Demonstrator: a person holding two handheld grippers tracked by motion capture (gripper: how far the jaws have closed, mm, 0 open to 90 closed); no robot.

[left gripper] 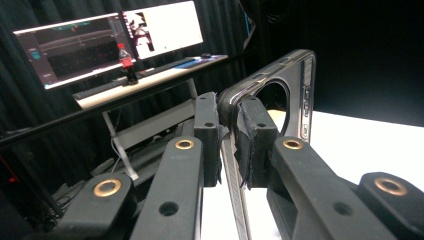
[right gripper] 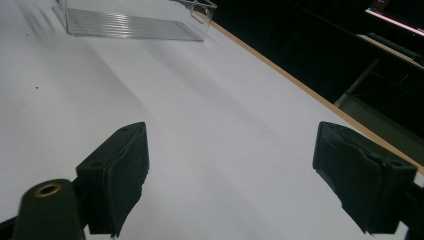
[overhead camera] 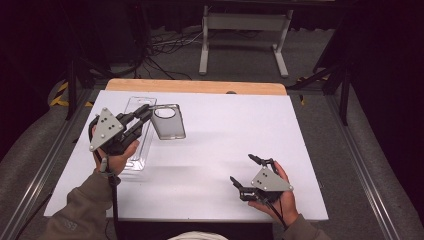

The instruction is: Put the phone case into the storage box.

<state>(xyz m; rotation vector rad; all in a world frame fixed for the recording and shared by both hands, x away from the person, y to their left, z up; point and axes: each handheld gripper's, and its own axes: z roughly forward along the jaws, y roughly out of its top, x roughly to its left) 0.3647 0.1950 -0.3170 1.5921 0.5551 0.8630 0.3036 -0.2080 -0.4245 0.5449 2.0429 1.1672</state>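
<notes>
A smoky translucent phone case (overhead camera: 168,121) with a round camera hole is held above the white table (overhead camera: 210,130) at its left. My left gripper (overhead camera: 145,114) is shut on the case's edge. In the left gripper view the two pads (left gripper: 206,131) pinch the rim of the phone case (left gripper: 292,95), which stands on edge beyond them. My right gripper (overhead camera: 246,170) rests near the front right of the table, its jaws wide apart. The right gripper view has its gripper (right gripper: 231,175) with bare table between the pads.
A clear plastic tray (overhead camera: 139,145) lies on the table under and behind the left hand; its ribbed wall (right gripper: 130,22) appears far off in the right gripper view. A wooden strip (overhead camera: 195,86) edges the table's far side. Monitors (left gripper: 105,40) stand on a desk beyond.
</notes>
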